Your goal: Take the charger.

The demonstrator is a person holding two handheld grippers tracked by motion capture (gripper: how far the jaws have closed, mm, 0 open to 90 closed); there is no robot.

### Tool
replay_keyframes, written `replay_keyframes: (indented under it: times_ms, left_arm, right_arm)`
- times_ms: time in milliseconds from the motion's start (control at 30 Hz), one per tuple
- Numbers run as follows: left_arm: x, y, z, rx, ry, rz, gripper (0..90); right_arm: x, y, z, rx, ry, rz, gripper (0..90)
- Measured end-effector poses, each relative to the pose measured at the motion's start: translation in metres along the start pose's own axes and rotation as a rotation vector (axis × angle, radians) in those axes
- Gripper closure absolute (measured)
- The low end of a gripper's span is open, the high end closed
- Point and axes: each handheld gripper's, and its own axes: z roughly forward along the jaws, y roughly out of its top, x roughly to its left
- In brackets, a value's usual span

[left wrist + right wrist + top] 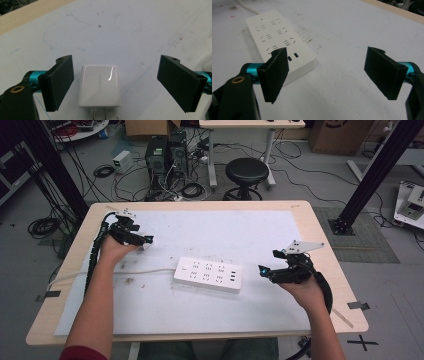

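On the worktop's white sheet, a white power strip is lying near the middle, its cord trailing left. Beside it, the right gripper is hovering with jaws spread wide and empty. Farther left, the left gripper is gaping wide around a white charger, touching nothing.

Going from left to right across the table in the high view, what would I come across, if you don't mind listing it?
Left gripper → white cable → power strip → right gripper, both grippers open.
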Motion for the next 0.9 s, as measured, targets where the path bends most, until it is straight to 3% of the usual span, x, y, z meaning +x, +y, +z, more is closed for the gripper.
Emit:
replay_keyframes:
  times_ms: [300, 467, 767, 900]
  left_arm:
    - [0.006, -0.013, 0.013, 0.04, 0.012, -0.019, 14.1]
    - [0.009, -0.02, 0.017, 0.058, 0.014, -0.03, 14.1]
    - [0.009, -0.022, 0.021, 0.055, 0.026, -0.029, 17.5]
    - [0.01, -0.023, 0.023, 0.076, 0.028, -0.025, 19.0]
  right_arm:
    - [0.0, 0.001, 0.0, -0.001, -0.008, 0.0, 20.3]
    - [-0.001, 0.003, 0.001, -0.013, 0.022, 0.006, 20.2]
    - [0.0, 0.006, -0.002, -0.019, 0.011, 0.01, 20.2]
    - [-0.001, 0.005, -0.003, -0.021, 0.006, 0.013, 20.2]
